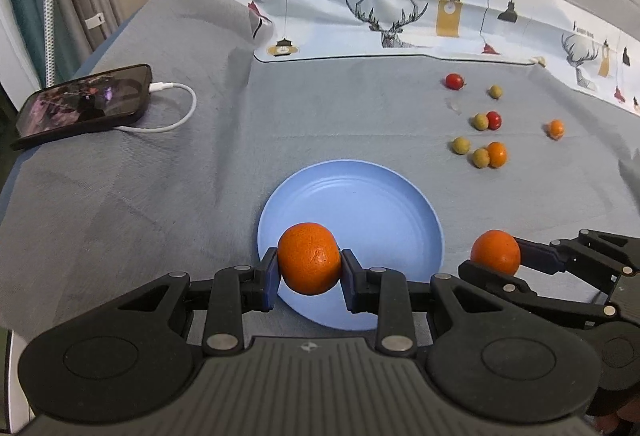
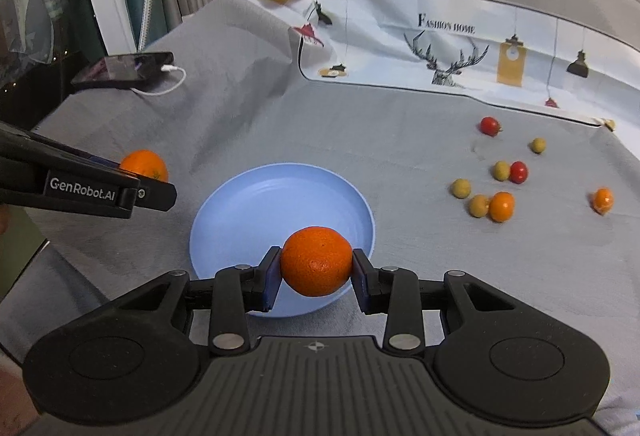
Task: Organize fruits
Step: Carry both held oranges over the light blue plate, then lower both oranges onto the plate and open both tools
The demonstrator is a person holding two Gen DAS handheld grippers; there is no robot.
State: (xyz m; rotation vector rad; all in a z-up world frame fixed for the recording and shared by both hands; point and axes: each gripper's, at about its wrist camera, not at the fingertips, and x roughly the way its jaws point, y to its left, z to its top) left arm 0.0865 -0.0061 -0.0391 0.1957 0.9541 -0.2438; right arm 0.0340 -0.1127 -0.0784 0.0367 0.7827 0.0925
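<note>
My left gripper [image 1: 309,264] is shut on an orange mandarin [image 1: 309,258], held over the near left rim of the light blue plate [image 1: 376,204]. My right gripper [image 2: 316,267] is shut on a second mandarin [image 2: 317,260], held over the near right rim of the plate [image 2: 280,196]. Each gripper with its mandarin also shows in the other wrist view: the right one [image 1: 496,250], the left one [image 2: 144,164]. The plate has no fruit lying in it.
Several small fruits lie on the grey cloth right of the plate: red cherry tomatoes [image 1: 454,80], green ones [image 1: 461,145] and small oranges [image 1: 497,153]. A phone [image 1: 84,104] with a white charging cable lies far left. A printed white cloth [image 1: 400,24] borders the back.
</note>
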